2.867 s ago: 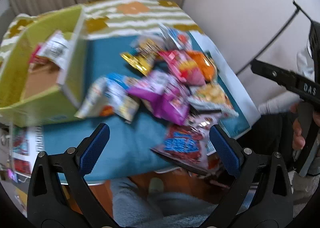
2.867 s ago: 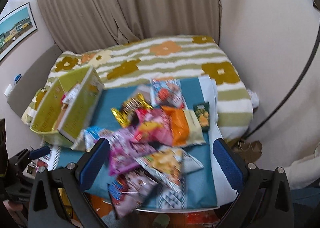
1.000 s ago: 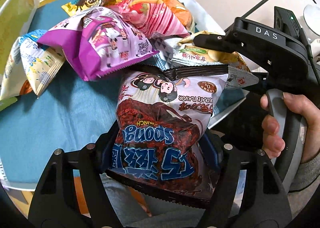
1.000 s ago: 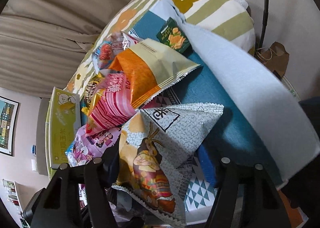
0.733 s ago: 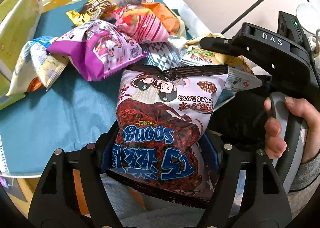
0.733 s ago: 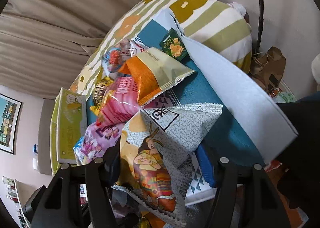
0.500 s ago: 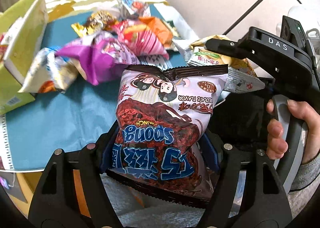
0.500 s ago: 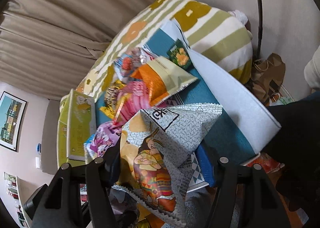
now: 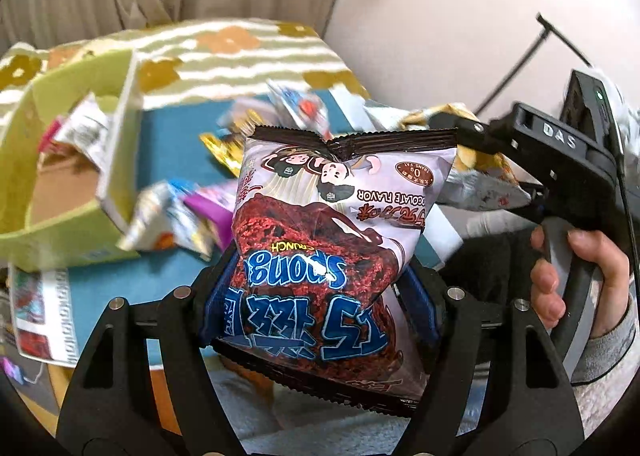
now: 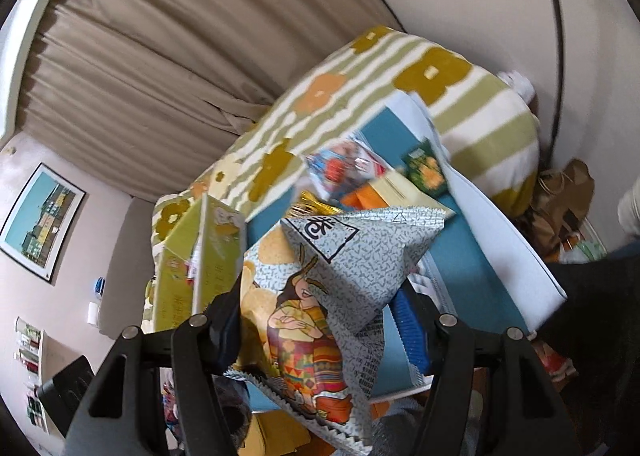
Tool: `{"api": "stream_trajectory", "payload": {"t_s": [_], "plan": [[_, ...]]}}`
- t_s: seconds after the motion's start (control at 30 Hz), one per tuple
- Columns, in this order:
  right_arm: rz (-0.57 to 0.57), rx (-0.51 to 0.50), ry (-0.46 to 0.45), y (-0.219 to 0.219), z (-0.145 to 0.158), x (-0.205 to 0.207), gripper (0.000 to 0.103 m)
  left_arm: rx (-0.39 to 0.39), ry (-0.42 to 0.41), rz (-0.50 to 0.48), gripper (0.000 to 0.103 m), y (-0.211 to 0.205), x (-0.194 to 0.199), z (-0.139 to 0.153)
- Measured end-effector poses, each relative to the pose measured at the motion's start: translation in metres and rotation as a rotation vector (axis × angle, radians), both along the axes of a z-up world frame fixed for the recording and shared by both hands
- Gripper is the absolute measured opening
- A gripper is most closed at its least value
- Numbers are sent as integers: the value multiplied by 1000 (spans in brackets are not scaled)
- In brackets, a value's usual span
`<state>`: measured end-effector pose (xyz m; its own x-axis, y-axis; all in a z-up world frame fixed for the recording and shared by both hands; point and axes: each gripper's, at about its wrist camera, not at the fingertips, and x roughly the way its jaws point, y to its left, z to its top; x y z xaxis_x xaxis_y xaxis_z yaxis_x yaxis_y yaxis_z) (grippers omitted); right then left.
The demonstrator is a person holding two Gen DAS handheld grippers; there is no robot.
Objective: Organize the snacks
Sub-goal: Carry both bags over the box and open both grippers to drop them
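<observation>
My left gripper (image 9: pixel 320 304) is shut on a brown and lilac Sponge Crunch bag (image 9: pixel 336 248), held up in the air above the near table edge. To its right a hand (image 9: pixel 568 272) holds my right gripper (image 9: pixel 472 140), which grips a grey speckled chip bag (image 9: pixel 480 184). In the right wrist view that gripper (image 10: pixel 320 320) is shut on the same grey chip bag (image 10: pixel 332 280), lifted over the table. A yellow-green cardboard box (image 9: pixel 68 160) with packets inside stands at the left. Several loose snack bags (image 9: pixel 192 216) lie on the teal tablecloth (image 9: pixel 176 144).
The box (image 10: pixel 200 256) appears left of the held bag in the right wrist view. An orange bag (image 10: pixel 372 192), a small green packet (image 10: pixel 426 172) and a clear packet (image 10: pixel 344 164) lie on the cloth. A flowered striped cover (image 10: pixel 360 96), curtains and a wall lie beyond.
Both grippers have risen with their bags held fast, so the table and snack pile look farther off. The yellow-green box has come into view on the left in both views.
</observation>
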<state>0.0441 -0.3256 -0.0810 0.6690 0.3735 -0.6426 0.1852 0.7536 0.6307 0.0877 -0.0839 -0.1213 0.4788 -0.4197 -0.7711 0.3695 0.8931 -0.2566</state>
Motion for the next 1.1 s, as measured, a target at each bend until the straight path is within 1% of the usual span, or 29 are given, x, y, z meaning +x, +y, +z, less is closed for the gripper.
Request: {"api": "stream_trajectory", "payload": {"t_s": [0.13,0.27,0.37,0.47,0.53,0.57,0.7,0.77,0.83,1.0,1.03,1.1], "plan": [[37,-10,-41,19,18,17,60,0,-33,51,71,26,19,18],[81,-18,-75,46,33,42,60,6,-58,110,71,62,41,34],[125,-34,-100,75,44,65,60,10,-67,157,71,93,62,44],[184,-54,-117,113,51,94,60,21,-66,198,71,125,82,51],[217,-61,-120,132,52,111,60,28,-59,224,71,150,100,52],[234,-65,-119,145,51,120,60,30,-57,230,71,158,103,54],[295,-71,-97,195,44,154,60,43,-30,269,71,201,128,50],[313,-73,-82,213,39,166,60,51,-15,278,71,217,136,46],[330,-73,-60,236,31,179,60,62,10,285,71,235,147,38],[345,-73,-12,273,13,201,60,93,59,289,71,268,172,19],[347,-78,-5,279,10,205,60,107,69,291,73,274,177,14],[350,-89,7,289,3,209,60,130,87,292,85,280,185,4]]}}
